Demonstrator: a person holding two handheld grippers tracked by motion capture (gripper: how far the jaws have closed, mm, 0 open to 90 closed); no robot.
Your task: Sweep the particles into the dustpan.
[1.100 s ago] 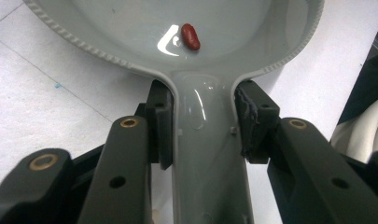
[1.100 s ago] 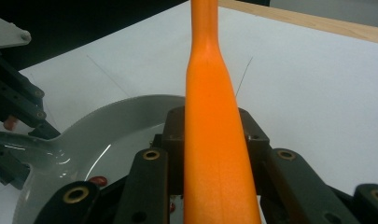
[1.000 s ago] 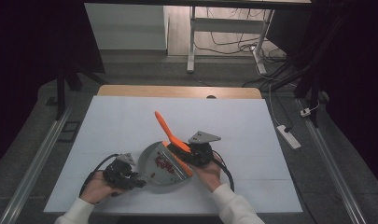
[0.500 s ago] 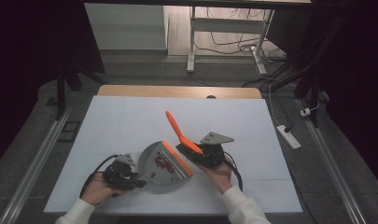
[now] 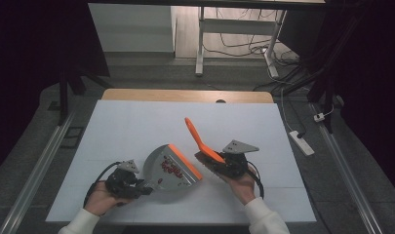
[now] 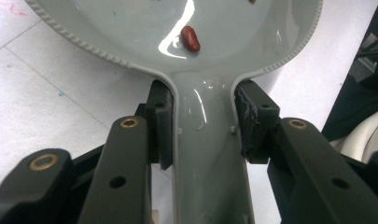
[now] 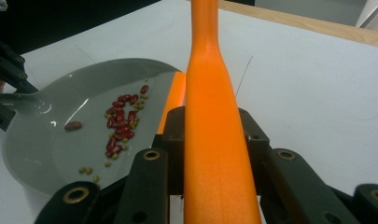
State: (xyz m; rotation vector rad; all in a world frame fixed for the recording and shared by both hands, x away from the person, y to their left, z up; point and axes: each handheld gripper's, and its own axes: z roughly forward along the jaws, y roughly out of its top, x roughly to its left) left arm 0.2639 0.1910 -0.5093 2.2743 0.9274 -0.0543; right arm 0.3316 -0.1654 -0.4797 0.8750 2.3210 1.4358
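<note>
My left gripper (image 5: 136,187) pinches the dustpan (image 5: 171,168) handle (beans (image 7: 121,123) inside); my right gripper (image 5: 219,163) clamps the orange brush (image 5: 200,140).

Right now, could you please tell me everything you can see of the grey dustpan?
The dustpan is glossy grey plastic, as it looks, with a ribbed rim and an orange strip along its straight front edge. It lies on the white table near the person's side, its mouth turned toward the orange brush. A scatter of red beans and smaller greenish bits lies inside. The left gripper clamps its narrow handle between both fingers.
</note>
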